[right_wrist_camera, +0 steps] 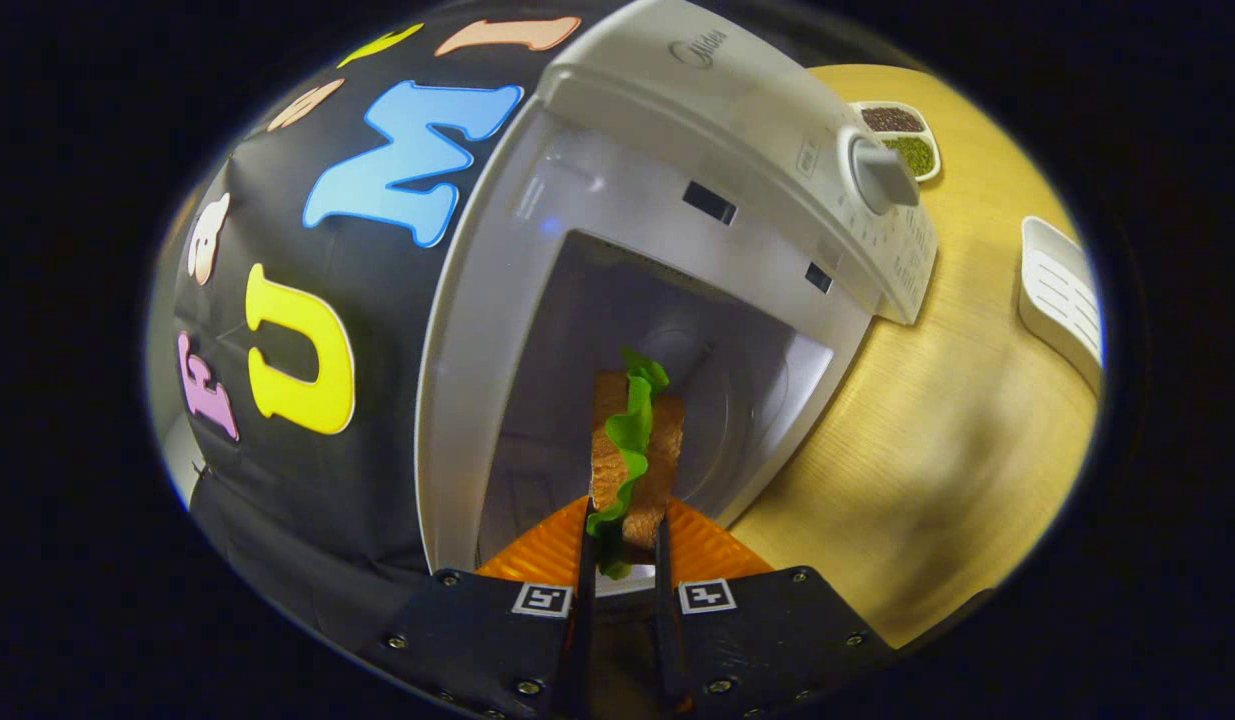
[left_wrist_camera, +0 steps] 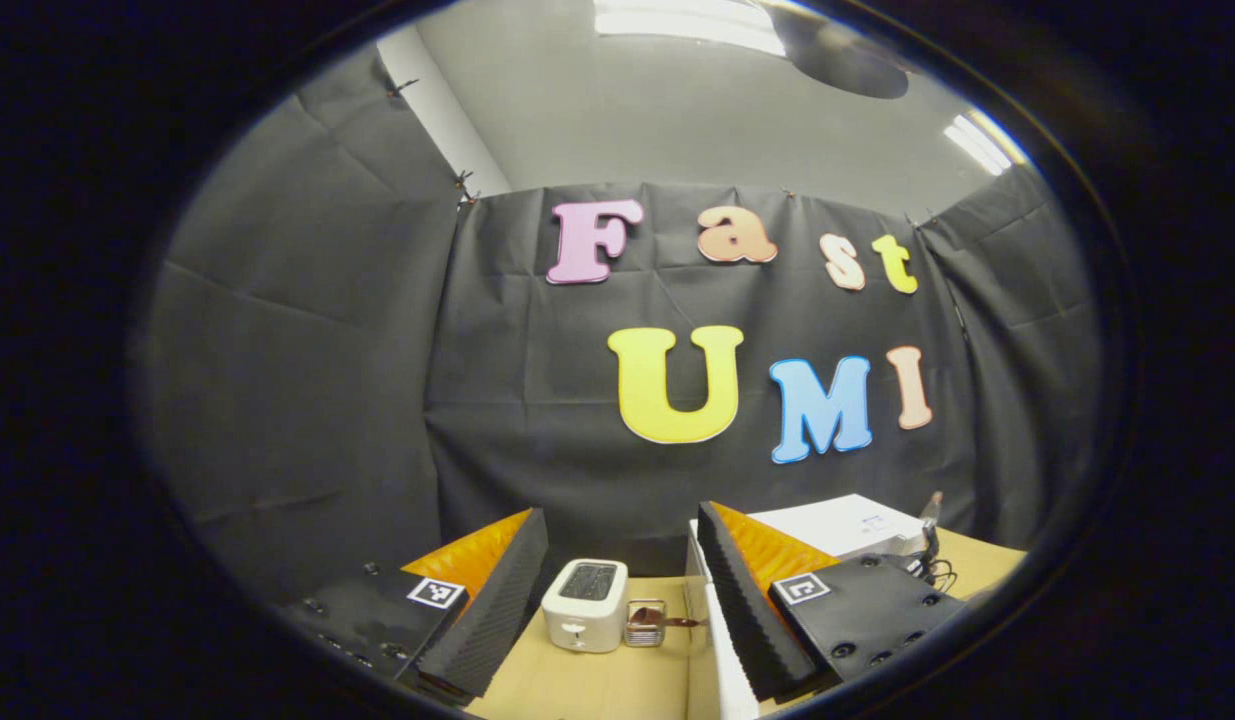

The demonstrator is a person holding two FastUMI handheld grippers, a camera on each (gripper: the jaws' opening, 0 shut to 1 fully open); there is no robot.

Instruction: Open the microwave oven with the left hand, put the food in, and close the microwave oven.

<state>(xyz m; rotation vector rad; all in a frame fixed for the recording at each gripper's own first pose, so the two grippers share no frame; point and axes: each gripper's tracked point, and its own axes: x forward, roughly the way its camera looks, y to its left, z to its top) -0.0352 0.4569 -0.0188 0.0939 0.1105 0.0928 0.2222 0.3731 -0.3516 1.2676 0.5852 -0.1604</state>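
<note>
My right gripper (right_wrist_camera: 625, 515) is shut on a sandwich (right_wrist_camera: 632, 440), brown bread with a green lettuce leaf, held edge-up between both fingers. It hangs just in front of the open cavity (right_wrist_camera: 697, 330) of the white microwave (right_wrist_camera: 737, 110), whose control knob (right_wrist_camera: 882, 170) sits beside the opening; this view is rolled sideways. My left gripper (left_wrist_camera: 620, 515) is open wide over the wooden table (left_wrist_camera: 597, 685) with nothing between its fingers. A thin white upright panel edge (left_wrist_camera: 699, 590) stands against its right finger; I cannot tell whether it is the door.
A white toaster (left_wrist_camera: 584, 605) and a small metal rack (left_wrist_camera: 645, 622) stand on the table ahead of the left gripper. A white box (left_wrist_camera: 847, 525) with cables lies at the back right. Beside the microwave are a dish of seeds (right_wrist_camera: 902, 135) and a white slotted object (right_wrist_camera: 1062, 295).
</note>
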